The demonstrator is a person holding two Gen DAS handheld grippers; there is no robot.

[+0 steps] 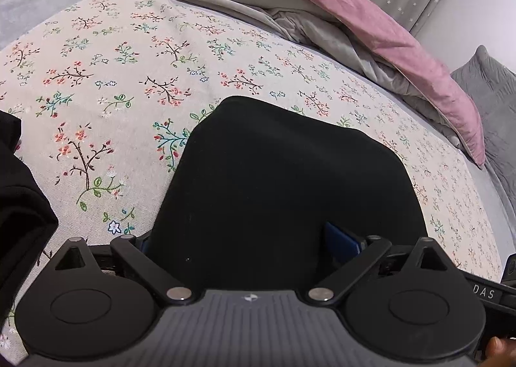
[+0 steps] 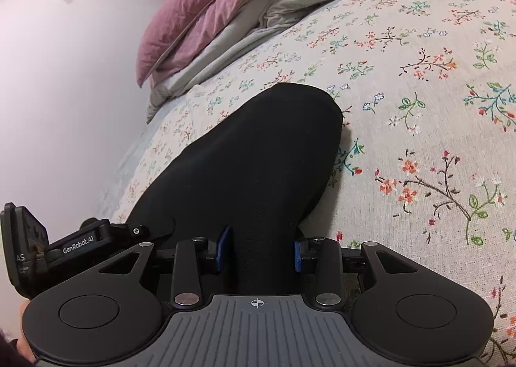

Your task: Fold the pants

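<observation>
1. Black pants lie on a floral bedspread, a plain matte black fabric with no print or seams readable (too dark for detail).
2. Left wrist view: a wide, smooth flap of the pants runs out from between the jaws of the left gripper, with rounded far corners and no visible wrinkles.
3. Left gripper's jaws stand wide with cloth filling the gap; only one blue pad shows, so I cannot tell whether they actually pinch.
4. Right wrist view: right gripper pinches a bunched band of the pants between both blue pads; beyond the jaws the fabric widens into a rounded lobe.
5. More black cloth sits at the left edge of the left view.
6. Pink-and-grey duvet is heaped at the far side of the bed, well apart from the pants.
</observation>
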